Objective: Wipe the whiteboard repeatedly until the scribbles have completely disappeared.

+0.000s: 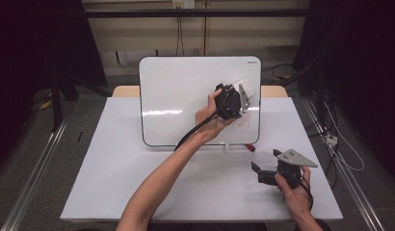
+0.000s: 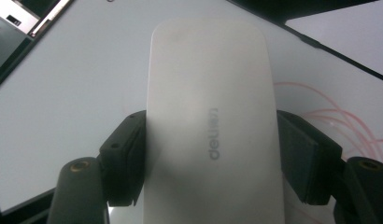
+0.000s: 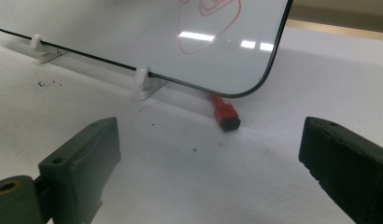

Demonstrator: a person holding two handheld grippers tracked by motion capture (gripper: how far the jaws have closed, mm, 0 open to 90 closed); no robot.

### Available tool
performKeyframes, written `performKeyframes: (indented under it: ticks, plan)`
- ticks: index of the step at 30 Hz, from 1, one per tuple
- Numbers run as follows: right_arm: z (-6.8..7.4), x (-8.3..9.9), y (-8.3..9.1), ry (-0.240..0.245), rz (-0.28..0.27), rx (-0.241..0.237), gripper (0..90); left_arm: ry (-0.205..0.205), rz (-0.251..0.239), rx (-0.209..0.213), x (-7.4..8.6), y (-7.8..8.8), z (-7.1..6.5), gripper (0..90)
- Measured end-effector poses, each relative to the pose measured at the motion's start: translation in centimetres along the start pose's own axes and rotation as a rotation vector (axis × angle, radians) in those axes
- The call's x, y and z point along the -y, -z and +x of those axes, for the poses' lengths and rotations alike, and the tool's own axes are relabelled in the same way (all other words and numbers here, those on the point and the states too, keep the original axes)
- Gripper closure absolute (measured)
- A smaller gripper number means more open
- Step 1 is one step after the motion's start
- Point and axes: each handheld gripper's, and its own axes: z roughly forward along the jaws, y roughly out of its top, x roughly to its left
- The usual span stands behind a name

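A whiteboard [image 1: 176, 96] stands tilted upright at the back of the white table [image 1: 113, 168]. My left gripper [image 1: 243, 96] is shut on a white board eraser [image 1: 247, 87] and holds it against the board's upper right area. In the left gripper view the eraser [image 2: 210, 121] sits between both black pads, with faint red marker lines [image 2: 329, 116] on the board to its right. A red looping drawing [image 3: 208, 28] is on the board's lower right. My right gripper [image 1: 259, 167] rests low at the table's front right, open with nothing between its pads [image 3: 213, 163].
A red marker [image 3: 224, 113] lies on the table under the board's lower right corner. White clip feet [image 3: 142, 77] hold the board's bottom edge. Small dark specks dot the table in front. Black curtains and cables surround the table.
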Motion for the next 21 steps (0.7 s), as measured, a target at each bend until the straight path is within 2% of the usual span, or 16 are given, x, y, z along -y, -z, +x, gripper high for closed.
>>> performKeyframes:
  ticks: [8,13,15,21]
  plan:
    - [0.0,0.0,0.0,0.003,0.002,0.000,5.6,-0.035,0.009,0.019,0.8,0.4,-1.6,31.1]
    - [0.0,0.0,0.0,0.003,0.002,0.000,5.7,-0.029,0.006,0.025,1.4,0.8,-2.6,31.1]
    - [0.0,0.0,-0.1,0.001,0.003,0.001,5.6,-0.024,0.001,0.022,1.5,0.9,-2.7,31.1]
    - [0.1,0.0,0.0,0.009,0.000,-0.001,5.6,-0.012,0.017,0.051,1.2,0.8,-2.1,31.1]
